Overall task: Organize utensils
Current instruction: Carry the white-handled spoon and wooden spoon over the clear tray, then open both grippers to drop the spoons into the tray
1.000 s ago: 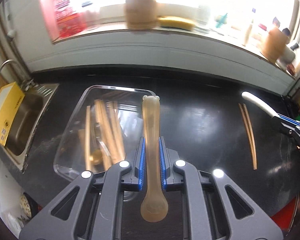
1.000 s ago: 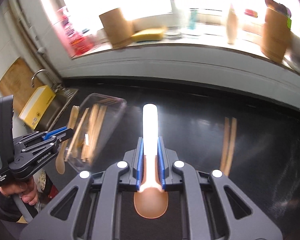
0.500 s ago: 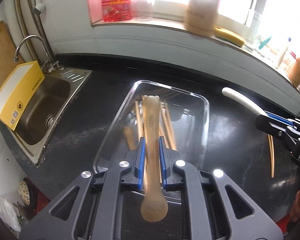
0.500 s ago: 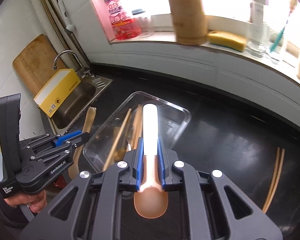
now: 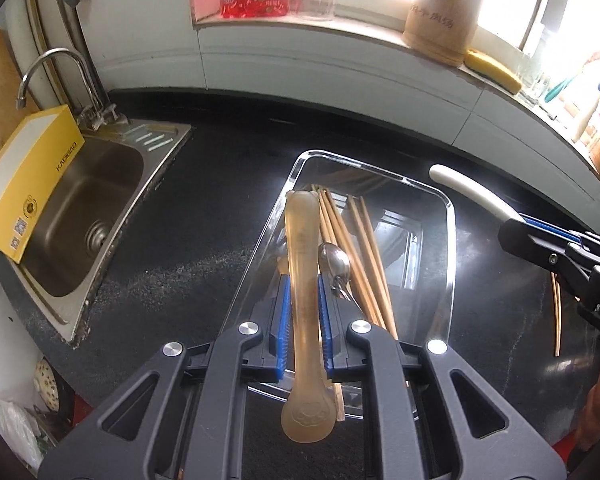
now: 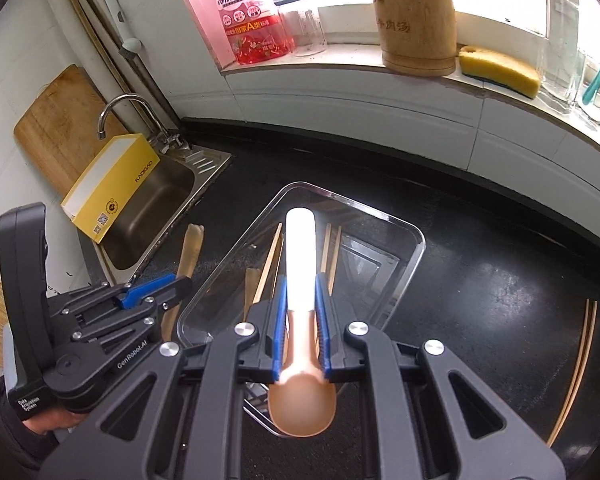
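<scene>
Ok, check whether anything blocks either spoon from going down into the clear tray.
Nothing visible blocks them. The clear tray is open-topped, with no lid. The tan spoon in the left gripper and the white-handled spoon in the right gripper both hang over it. Chopsticks and a metal spoon already lie inside, leaving bare floor.

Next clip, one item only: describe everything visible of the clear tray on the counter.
The clear tray is a rectangular, transparent plastic-looking bin with rounded corners and a raised rim, lying flat on the black countertop just right of the sink. Inside lie several wooden chopsticks lengthwise and a metal spoon among them. Its near end is hidden behind the left claw, which is held above it gripping a translucent tan spoon. Whether anything else touches the tray cannot be told.
</scene>
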